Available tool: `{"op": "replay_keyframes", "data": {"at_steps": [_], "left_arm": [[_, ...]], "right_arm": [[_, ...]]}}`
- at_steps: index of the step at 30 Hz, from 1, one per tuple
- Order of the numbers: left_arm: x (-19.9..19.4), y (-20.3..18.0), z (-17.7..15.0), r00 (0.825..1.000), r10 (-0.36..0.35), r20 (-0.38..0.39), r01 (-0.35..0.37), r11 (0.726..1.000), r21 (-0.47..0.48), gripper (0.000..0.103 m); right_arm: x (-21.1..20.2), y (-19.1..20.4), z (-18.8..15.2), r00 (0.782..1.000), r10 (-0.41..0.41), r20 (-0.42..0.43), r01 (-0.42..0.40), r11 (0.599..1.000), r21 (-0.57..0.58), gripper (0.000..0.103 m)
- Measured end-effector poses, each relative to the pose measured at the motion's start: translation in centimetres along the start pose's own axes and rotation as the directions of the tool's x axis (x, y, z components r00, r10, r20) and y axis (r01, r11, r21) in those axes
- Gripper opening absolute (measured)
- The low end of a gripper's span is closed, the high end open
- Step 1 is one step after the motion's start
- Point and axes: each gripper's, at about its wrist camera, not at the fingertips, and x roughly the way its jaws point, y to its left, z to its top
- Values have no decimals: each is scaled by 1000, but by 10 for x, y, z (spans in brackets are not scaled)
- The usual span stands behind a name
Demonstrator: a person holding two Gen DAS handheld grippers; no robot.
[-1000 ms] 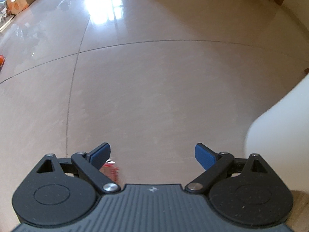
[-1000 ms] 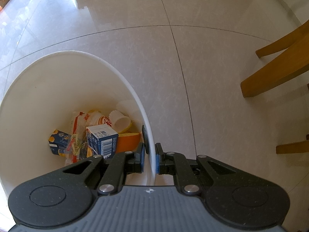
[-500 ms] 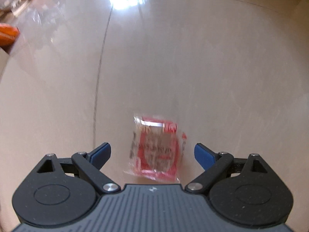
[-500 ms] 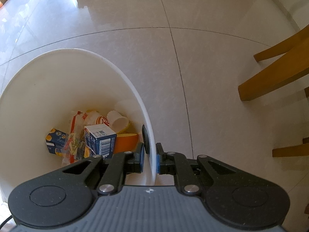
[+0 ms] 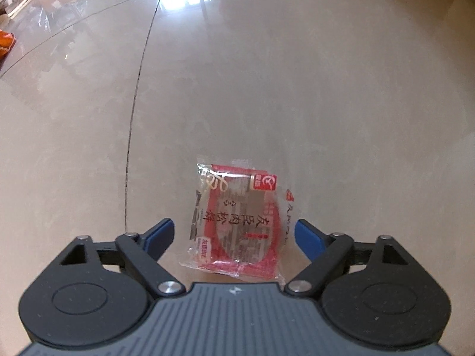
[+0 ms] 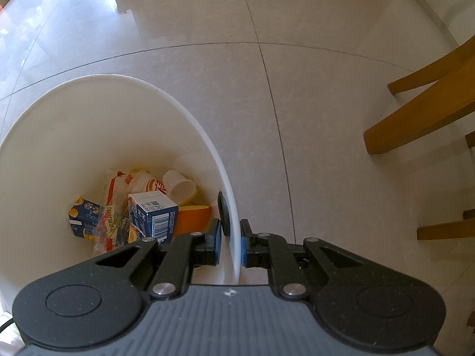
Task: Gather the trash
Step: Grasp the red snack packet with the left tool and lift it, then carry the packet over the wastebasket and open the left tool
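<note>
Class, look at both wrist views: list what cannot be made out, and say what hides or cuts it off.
- Left wrist view: the wrapper's near edge is hidden behind the left gripper body.
- Left wrist view: the bin is out of frame.
- Right wrist view: trash at the bottom of the bin is partly hidden by the right gripper.
- Right wrist view: the chair is cut off by the frame edge.

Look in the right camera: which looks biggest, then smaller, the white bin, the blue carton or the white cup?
1. white bin
2. blue carton
3. white cup, though it lies deeper in the bin, so 2 and 3 are unsure.
</note>
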Motion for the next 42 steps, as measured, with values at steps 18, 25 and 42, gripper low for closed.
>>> {"op": "replay_keyframes", "data": {"at_steps": [18,25,42], "left_arm": [[-2,-4,3,1000,-15,9,15,1000,-18,54],[-26,-12,14,999,-28,25,28,1000,1,53],[-206,-121,99,988,-130,77,107,960,258,53]], "right_arm": [[0,-1,1,1000,-5,-3,5,1000,-3,15],[1,2,2,1000,-13,-5,13,1000,-12,15],[1,-2,1,1000,2,7,-2,1000,-6,15]]}}
